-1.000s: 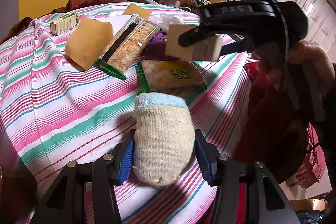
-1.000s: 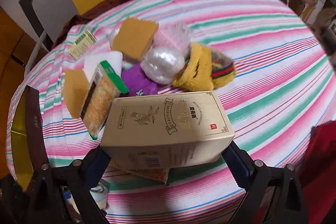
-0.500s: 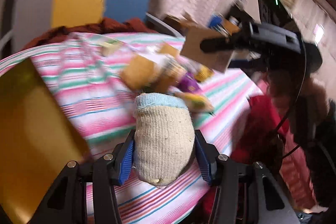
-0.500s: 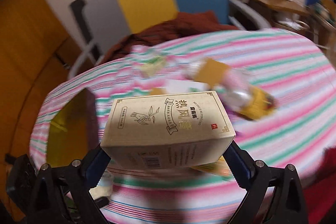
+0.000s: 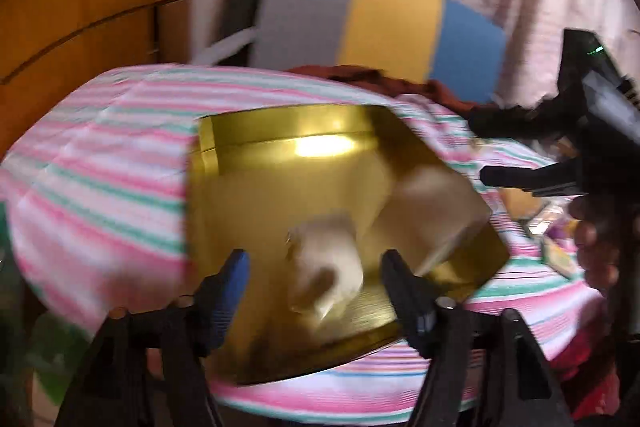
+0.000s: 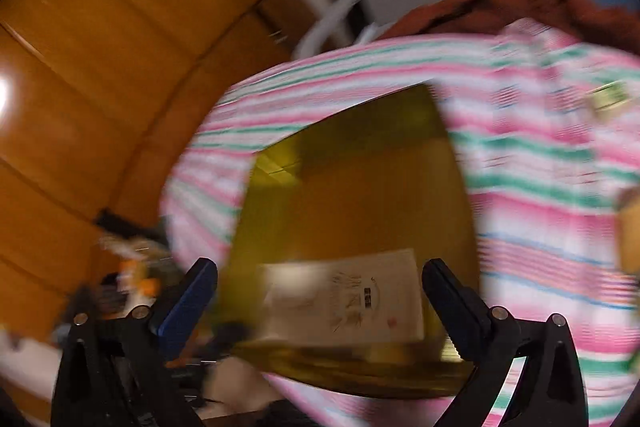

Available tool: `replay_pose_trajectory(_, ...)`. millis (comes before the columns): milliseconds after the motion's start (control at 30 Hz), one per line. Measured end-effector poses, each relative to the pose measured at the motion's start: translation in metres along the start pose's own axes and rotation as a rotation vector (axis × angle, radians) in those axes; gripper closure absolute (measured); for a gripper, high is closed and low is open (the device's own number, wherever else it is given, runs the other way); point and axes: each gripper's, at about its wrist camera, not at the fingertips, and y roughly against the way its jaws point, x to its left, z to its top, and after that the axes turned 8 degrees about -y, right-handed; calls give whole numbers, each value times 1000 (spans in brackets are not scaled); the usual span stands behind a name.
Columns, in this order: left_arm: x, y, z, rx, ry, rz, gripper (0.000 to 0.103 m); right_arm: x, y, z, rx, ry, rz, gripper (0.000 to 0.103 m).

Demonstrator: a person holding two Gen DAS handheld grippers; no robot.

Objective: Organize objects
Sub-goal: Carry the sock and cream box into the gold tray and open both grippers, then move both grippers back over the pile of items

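Left wrist view: left gripper [image 5: 314, 269] hangs over the gold tray [image 5: 256, 195], which sits at the near left edge of the striped tabletop [image 5: 108, 155]. Jaws stand apart; the sock [image 5: 326, 263], clamped half a second ago, now lies loose between them, blurred, on or just above the tray floor, touching neither pad as far as the blur allows. Beside it, toward the tray's right corner, the box [image 5: 432, 211] tumbles or rests, also smeared. The right gripper [image 5: 532, 147] shows at the right edge, fingers spread with nothing between them. Right wrist view: right gripper [image 6: 320, 301] is wide open above the same tray [image 6: 360, 187]; the box [image 6: 360, 297], gripped a moment back, is free of both pads and lies low in the tray near its front edge. Heavy motion blur throughout. Reading: both items have just been released into the tray, so two pieces are sorted; the pile at the tabletop's far right likely remains to fetch.
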Motion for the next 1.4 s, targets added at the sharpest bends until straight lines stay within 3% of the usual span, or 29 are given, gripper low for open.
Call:
replay_pose_trajectory(167, 31, 6, -14, 11, 90, 41, 31, 10, -16, -12, 31, 15, -8, 0)
replay_pose_trajectory(333, 45, 9, -7, 4, 163, 48, 31, -2, -7, -23, -2, 21, -93, 0)
replay_pose_trajectory(667, 24, 14, 13, -29, 111, 67, 31, 0, 10, -37, -102, 164, -258, 0)
replay_pose_trajectory(933, 13, 15, 17, -29, 64, 130, 31, 14, 24, -49, -253, 273, -392, 0)
replay_pose_trajectory(1167, -2, 14, 19, -24, 25, 118, 31, 13, 36, -53, -322, 290, -444, 0)
replay_pose_trajectory(1400, -18, 12, 23, -22, -19, 99, 31, -4, 45, -51, -334, 245, -461, 0)
